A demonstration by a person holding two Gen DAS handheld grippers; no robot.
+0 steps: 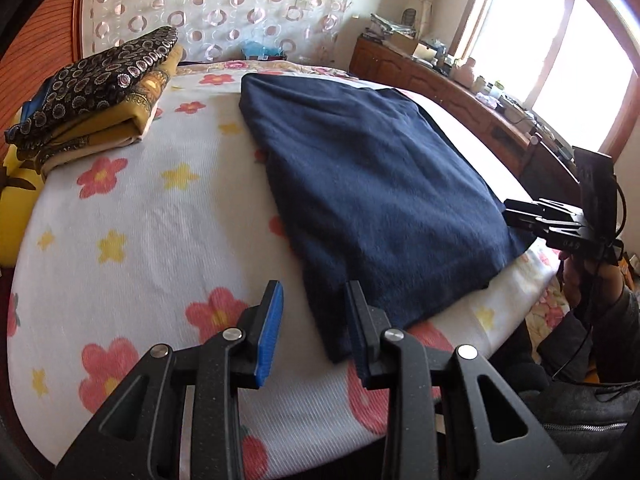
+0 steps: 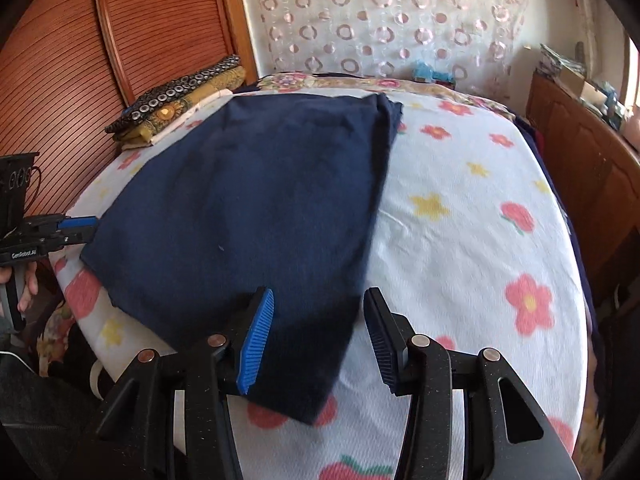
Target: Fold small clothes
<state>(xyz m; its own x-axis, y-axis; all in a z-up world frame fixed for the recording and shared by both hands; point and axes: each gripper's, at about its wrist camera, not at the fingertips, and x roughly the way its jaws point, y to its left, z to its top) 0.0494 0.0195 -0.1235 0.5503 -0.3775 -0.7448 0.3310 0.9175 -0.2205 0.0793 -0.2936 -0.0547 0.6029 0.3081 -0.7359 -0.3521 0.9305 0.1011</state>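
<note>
A dark blue folded cloth [image 2: 256, 216] is laid flat on the white flowered bed sheet [image 2: 460, 240]. The right gripper [image 2: 320, 336] is held open above its near corner.
</note>
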